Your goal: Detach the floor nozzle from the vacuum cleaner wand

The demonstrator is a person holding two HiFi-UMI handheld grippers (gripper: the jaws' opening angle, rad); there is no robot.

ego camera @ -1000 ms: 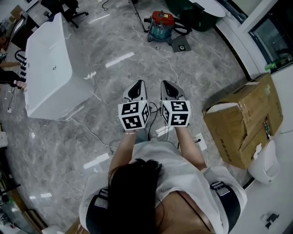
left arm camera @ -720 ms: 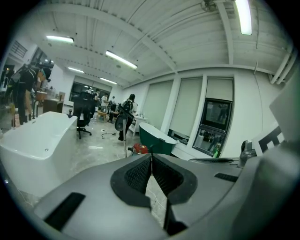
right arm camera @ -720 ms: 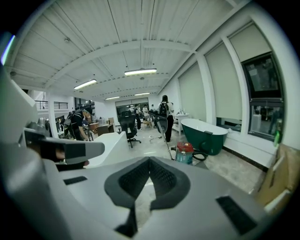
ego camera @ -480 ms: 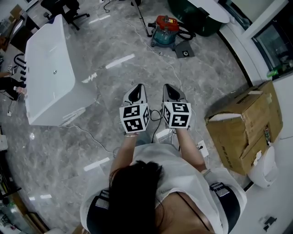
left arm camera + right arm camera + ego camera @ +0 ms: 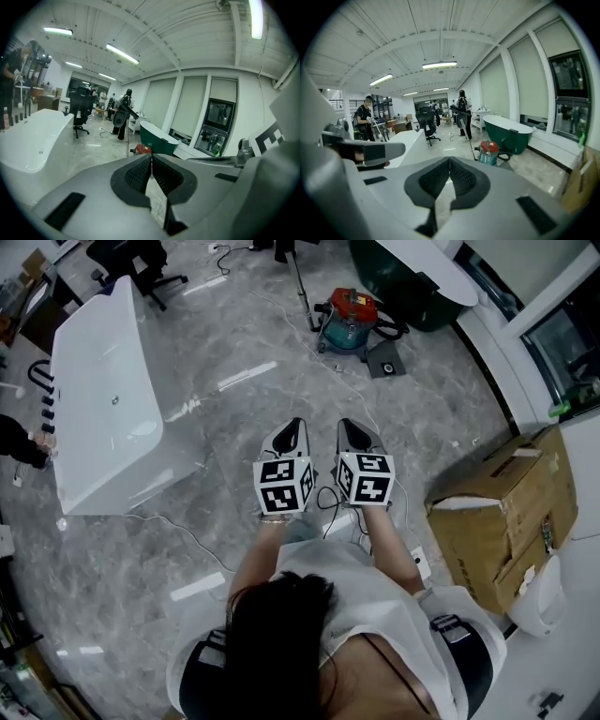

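Observation:
The vacuum cleaner, with a red top and a teal drum, stands on the grey marble floor well ahead of me. It also shows small in the left gripper view as the vacuum cleaner, and larger in the right gripper view as the vacuum cleaner. A flat dark floor nozzle lies just right of the drum, beside a black hose. A thin dark pole slants up to the left of it. My left gripper and right gripper are held side by side at waist height, far short of the vacuum. Both are shut and hold nothing.
A long white bathtub stands at the left and a dark green one behind the vacuum. A cardboard box and a white appliance sit at the right. Cables trail over the floor near my feet. People stand far back.
Both grippers have moved forward together as the person walks toward the vacuum, which has come nearer and lower in the head view. The jaws stay shut.

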